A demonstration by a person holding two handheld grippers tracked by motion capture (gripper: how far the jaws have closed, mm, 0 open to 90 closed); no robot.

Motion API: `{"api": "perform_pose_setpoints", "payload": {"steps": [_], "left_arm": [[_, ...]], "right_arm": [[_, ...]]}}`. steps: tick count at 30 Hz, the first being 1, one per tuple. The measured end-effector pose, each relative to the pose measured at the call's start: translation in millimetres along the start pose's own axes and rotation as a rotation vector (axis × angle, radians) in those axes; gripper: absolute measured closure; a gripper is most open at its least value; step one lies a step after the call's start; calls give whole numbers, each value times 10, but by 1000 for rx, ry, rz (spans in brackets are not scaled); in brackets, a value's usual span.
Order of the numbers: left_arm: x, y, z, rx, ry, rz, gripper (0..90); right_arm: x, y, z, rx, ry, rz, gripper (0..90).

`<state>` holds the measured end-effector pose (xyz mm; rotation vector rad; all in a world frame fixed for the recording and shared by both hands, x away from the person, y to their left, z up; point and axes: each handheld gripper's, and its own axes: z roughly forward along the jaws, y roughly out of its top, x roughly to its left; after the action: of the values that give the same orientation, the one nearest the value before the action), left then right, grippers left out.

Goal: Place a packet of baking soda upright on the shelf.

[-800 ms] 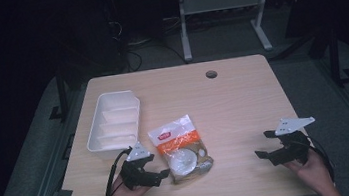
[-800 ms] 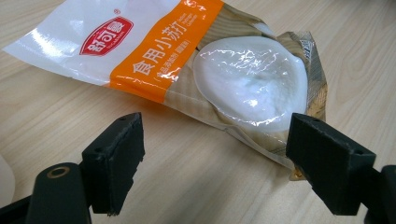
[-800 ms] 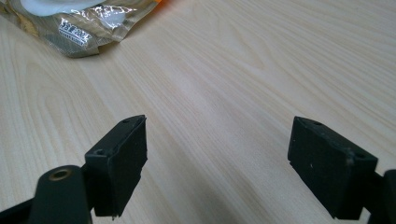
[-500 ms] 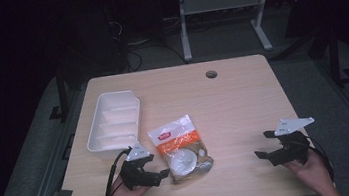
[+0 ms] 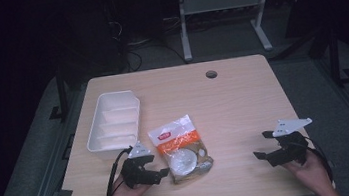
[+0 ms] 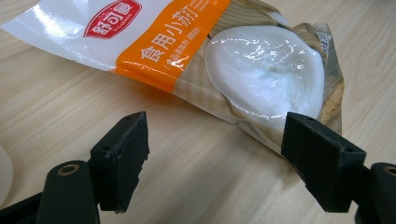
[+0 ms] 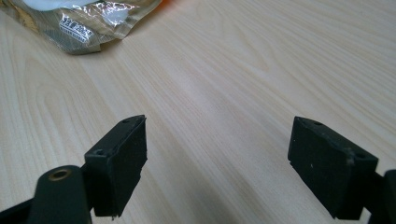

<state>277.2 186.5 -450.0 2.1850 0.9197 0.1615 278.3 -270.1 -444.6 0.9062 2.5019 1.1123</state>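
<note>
Currently the left hand-held gripper point(image 5: 164, 172) sits wide apart beside the pouch point(image 6: 219, 60) (approach step, likely). The right hand-held gripper point(image 5: 260, 145) waits wide, empty. Next: straddle the pouch edge, then clamp.

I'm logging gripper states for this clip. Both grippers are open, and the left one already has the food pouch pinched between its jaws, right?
Not quite. Both are open, but the left gripper has nothing pinched: in the left gripper view its jaws stand wide apart over bare wood, with the food pouch lying just ahead of them, untouched. The right gripper is open over the table.
</note>
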Motion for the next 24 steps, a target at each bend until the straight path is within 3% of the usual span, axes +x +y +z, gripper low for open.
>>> {"api": "perform_pose_setpoints", "payload": {"steps": [12,24], "left_arm": [[57,55,90,-4,10,-59,209],[130,184,269,0,11,-167,216]], "right_arm": [[21,13,27,10,3,-9,186],[43,30,54,14,2,-17,188]]}}
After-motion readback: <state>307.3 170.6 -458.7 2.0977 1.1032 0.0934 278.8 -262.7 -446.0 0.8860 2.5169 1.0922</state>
